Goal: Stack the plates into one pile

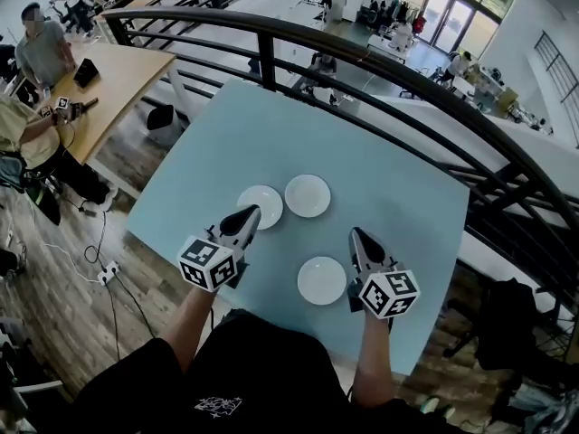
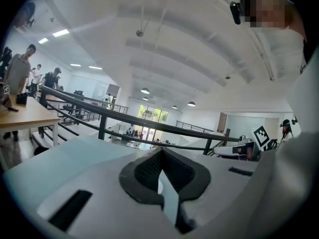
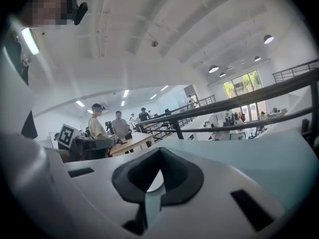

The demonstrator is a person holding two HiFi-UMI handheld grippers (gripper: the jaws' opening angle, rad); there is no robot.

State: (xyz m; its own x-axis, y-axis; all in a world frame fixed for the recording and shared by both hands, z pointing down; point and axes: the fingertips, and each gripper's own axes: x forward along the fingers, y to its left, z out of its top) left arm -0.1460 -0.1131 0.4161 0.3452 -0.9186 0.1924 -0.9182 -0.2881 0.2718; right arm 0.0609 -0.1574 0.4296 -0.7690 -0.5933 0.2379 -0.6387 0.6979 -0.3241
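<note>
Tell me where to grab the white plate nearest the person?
Probably the near plate by its rim, on the side facing the right gripper, coming in low. It lies flat on the table, so only that thin edge offers a hold.

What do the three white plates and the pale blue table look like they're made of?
The left plate, far plate and near plate look like glazed ceramic, possibly melamine: plain white, smooth, with a shallow raised rim. The table looks like laminate or painted board, matte: even pale blue, no grain, hardly any glare.
</note>
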